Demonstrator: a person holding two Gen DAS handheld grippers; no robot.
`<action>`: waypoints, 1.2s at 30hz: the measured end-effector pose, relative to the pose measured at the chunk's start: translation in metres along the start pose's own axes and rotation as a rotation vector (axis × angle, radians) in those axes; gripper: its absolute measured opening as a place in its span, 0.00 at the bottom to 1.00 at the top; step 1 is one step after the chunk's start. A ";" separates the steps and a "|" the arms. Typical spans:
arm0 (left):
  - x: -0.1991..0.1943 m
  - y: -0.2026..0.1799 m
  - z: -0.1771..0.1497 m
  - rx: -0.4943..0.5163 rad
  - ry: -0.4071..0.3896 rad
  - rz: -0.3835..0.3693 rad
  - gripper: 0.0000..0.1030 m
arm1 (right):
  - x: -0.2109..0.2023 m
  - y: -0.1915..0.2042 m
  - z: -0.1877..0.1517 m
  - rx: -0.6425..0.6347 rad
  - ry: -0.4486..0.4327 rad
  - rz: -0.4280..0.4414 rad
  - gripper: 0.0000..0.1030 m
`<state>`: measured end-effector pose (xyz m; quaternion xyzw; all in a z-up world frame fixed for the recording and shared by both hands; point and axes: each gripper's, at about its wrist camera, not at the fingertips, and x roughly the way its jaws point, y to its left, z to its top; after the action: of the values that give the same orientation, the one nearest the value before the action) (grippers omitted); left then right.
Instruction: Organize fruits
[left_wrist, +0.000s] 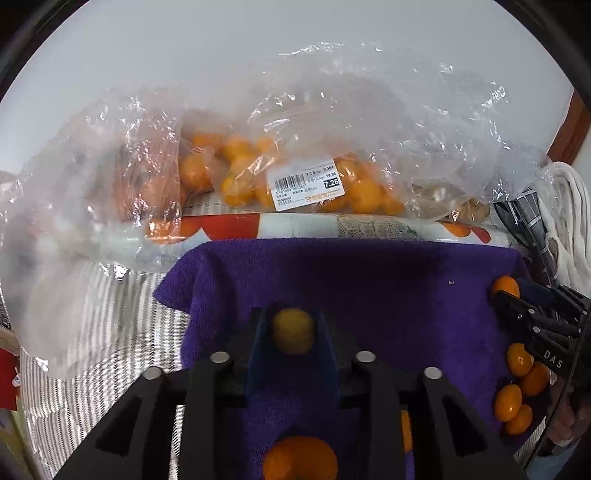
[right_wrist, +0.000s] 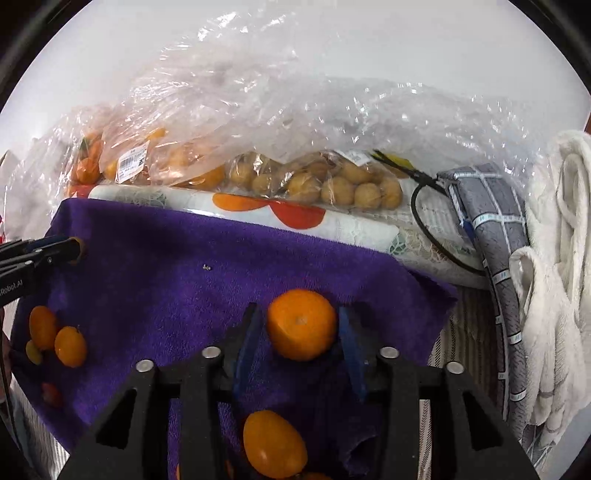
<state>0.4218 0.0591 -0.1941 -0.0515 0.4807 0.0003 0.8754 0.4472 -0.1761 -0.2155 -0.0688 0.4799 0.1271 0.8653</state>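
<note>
The left hand-held gripper (left_wrist: 293, 325) is angled down over a purple towel (left_wrist: 369, 288), and a small yellowish kumquat (left_wrist: 291, 330) is seen between its blue pads, resting on the towel. The fruit is touched by the left pad; whether it is pressed by the right pad cannot be told. Nearer the camera, an orange fruit (left_wrist: 300, 459) is partly hidden under the gripper body.

The right hand-held gripper (right_wrist: 301, 325) is also pointed down at the towel. A mandarin (right_wrist: 302, 324) is set between its fingers, stem end facing up. The right pad is met by the fruit, while a thin dark gap is visible at the left pad, so the jaws are spread slightly and the fruit is not pinched. An oval orange kumquat (right_wrist: 275, 445) is seen on the towel just below.

A cluster of kumquats (left_wrist: 519, 384) is gathered on the towel between the two grippers.

Behind the towel, a rolled patterned cloth (left_wrist: 295, 225) is laid. Beyond it, clear plastic bags (left_wrist: 369, 122) of orange fruit are piled, one marked with a price label (left_wrist: 308, 184). A bag of round brown fruits (right_wrist: 332, 184) is placed further right, beside a black cable (right_wrist: 424, 229), a grey checked cloth (right_wrist: 491, 229) and a white cloth bag (right_wrist: 554, 258).
</note>
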 end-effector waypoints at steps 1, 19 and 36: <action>-0.002 0.001 0.001 -0.002 -0.007 0.002 0.35 | -0.001 0.001 0.000 -0.004 -0.005 0.002 0.50; -0.086 -0.006 0.012 0.003 -0.119 -0.054 0.60 | -0.111 0.035 -0.003 -0.007 -0.134 -0.037 0.55; -0.239 -0.028 -0.113 -0.004 -0.227 -0.027 0.85 | -0.273 0.006 -0.124 0.107 -0.242 -0.006 0.76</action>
<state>0.1996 0.0329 -0.0511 -0.0593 0.3777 -0.0045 0.9240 0.2061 -0.2421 -0.0495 -0.0082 0.3780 0.1062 0.9196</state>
